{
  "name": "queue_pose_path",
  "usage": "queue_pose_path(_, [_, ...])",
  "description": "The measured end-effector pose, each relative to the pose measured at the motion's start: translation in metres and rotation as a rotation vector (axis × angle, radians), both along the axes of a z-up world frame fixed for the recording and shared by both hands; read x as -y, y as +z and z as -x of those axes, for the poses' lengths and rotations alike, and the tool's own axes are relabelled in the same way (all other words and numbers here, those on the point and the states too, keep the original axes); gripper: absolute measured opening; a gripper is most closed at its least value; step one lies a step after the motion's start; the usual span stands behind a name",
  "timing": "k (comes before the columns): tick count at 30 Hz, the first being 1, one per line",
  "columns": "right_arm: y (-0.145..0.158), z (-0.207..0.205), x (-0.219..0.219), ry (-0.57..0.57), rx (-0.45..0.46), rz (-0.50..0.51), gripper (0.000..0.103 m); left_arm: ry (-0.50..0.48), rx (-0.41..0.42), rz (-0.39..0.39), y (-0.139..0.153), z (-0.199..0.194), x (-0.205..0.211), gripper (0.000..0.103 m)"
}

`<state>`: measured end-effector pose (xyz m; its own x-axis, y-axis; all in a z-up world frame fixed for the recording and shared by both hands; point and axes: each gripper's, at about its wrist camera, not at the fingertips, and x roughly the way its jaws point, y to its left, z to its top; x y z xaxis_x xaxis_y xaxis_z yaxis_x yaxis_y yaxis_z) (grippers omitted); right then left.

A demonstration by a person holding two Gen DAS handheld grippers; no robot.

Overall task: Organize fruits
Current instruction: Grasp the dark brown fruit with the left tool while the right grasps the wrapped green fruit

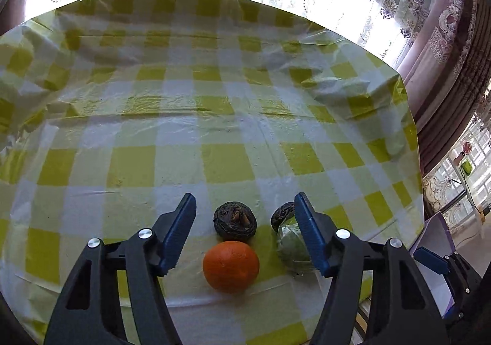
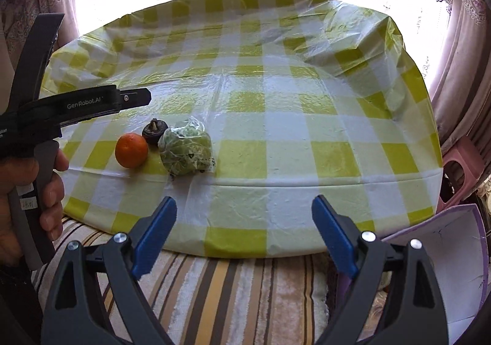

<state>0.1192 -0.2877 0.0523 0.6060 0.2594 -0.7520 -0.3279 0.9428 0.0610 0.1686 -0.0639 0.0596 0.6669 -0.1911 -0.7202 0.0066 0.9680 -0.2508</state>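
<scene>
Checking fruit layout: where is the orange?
The orange lies near the table's front edge, before a dark fruit, left of the wrapped green fruit.

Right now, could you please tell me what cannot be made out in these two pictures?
- Second dark wrinkled fruit: left wrist view, half behind a blue finger; unseen from the right wrist.
- Green fruit wrapped in clear plastic: kind unclear, film blurs it.
- White and purple box: cut by the frame edge, contents hidden.

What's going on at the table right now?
A person holds a gripper in each hand over a checked tablecloth. The left gripper hangs open above an orange, a dark fruit and a wrapped green fruit, gripping nothing. A second dark fruit sits behind the green one. The right gripper is open and empty at the near edge.
</scene>
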Motion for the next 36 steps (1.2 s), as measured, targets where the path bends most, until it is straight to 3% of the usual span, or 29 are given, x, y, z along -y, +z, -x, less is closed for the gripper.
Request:
queue_pose_path(6, [-0.009,-0.011,-0.032,0.029,0.015,-0.016,0.090,-0.002,-0.087,-0.005,-0.013,-0.013,-0.006,0.059])
queue_pose_path(14, [-0.016,-0.022,-0.062,0.060,0.062,0.035,0.090,-0.037,-0.192,-0.033,-0.027,-0.030,0.003,0.055])
queue_pose_path(24, [-0.025,-0.041,-0.071,0.065,0.055,0.062,0.090,-0.038,-0.244,-0.048,-0.039,-0.041,0.007,0.046])
queue_pose_path(27, [-0.028,-0.044,-0.075,0.074,0.052,0.072,0.085,-0.040,-0.250,-0.059,-0.042,-0.043,0.009,0.044])
queue_pose_path(31, [-0.034,-0.049,-0.077,0.076,0.024,0.075,0.070,-0.042,-0.247,-0.057,-0.042,-0.043,0.010,0.042])
queue_pose_path(36, [-0.035,-0.050,-0.080,0.095,0.026,0.069,0.070,-0.050,-0.236,-0.063,-0.041,-0.043,0.012,0.039])
